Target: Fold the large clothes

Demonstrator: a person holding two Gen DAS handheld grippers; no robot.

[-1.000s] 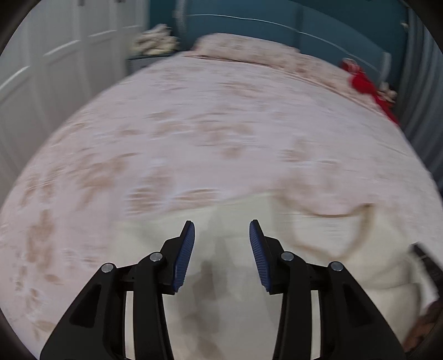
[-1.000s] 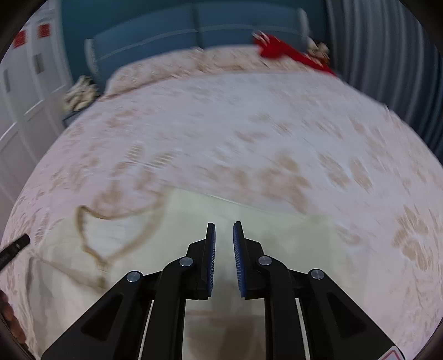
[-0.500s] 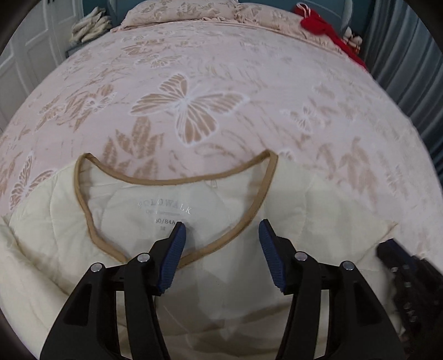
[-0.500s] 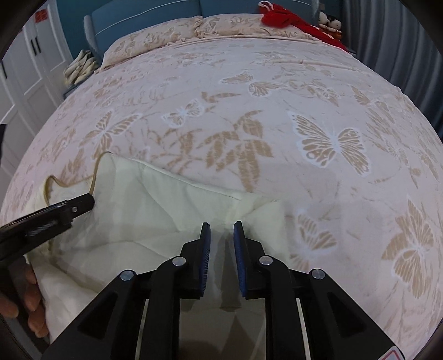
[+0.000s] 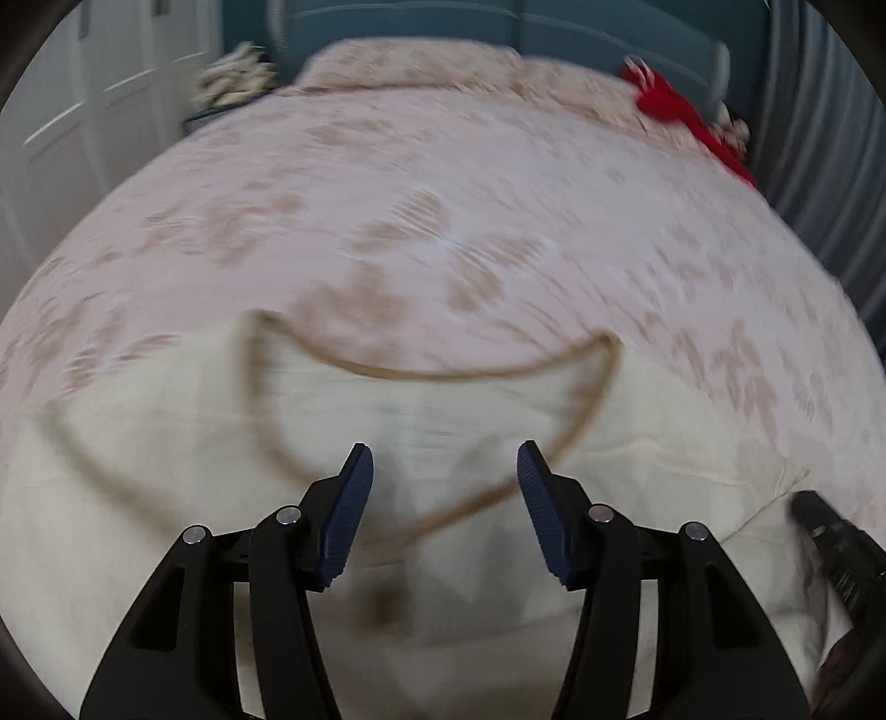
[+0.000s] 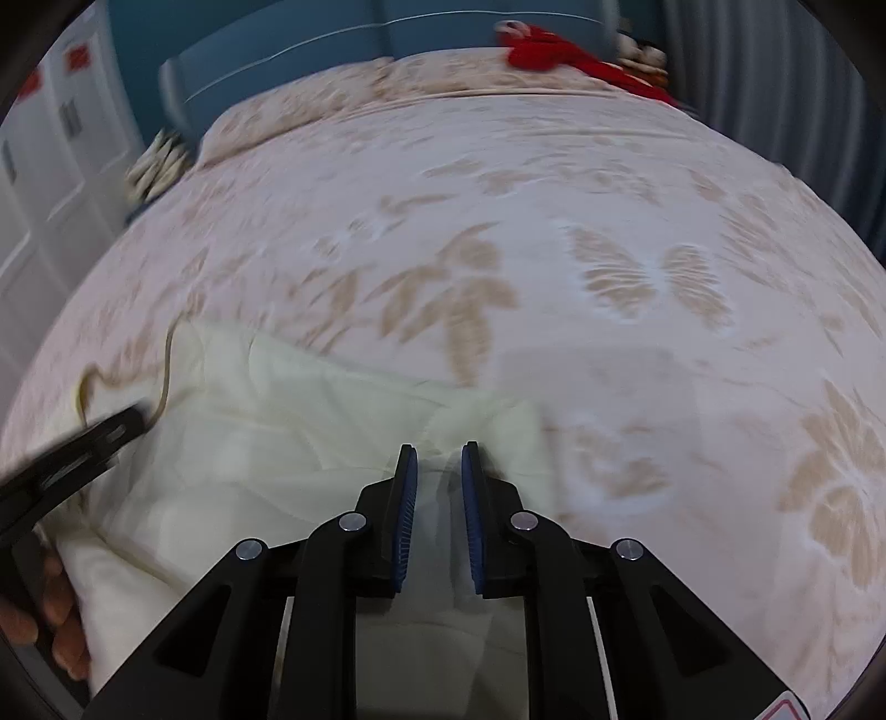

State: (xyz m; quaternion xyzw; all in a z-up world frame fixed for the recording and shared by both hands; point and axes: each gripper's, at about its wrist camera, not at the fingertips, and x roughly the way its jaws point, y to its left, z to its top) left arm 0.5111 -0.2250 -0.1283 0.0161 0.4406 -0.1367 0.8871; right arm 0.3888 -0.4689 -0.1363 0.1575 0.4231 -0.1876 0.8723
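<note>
A bed [image 5: 443, 221] with a pale pink bedspread printed in tan butterflies and leaves fills both views, its blue headboard [image 6: 387, 33] at the far end, white cupboard doors [image 5: 83, 111] to the left and a red item [image 5: 681, 116] lying by the pillows. The cream garment [image 5: 166, 443] is spread on the near part of the bedspread in front of you, its brown-trimmed neckline [image 5: 432, 374] facing the headboard. Your left gripper [image 5: 443, 471] is spread wide above the cloth just below that neckline, holding nothing — the picture is blurred, so you cannot tell whether its tips touch the fabric. Your right gripper [image 6: 437, 471] sits at the garment's right-hand corner with its jaws narrowed to a slim gap; cream cloth shows in that gap, but the pictures do not settle whether it is pinched. In the right wrist view your left gripper reaches in at the left edge, near the trim.
</note>
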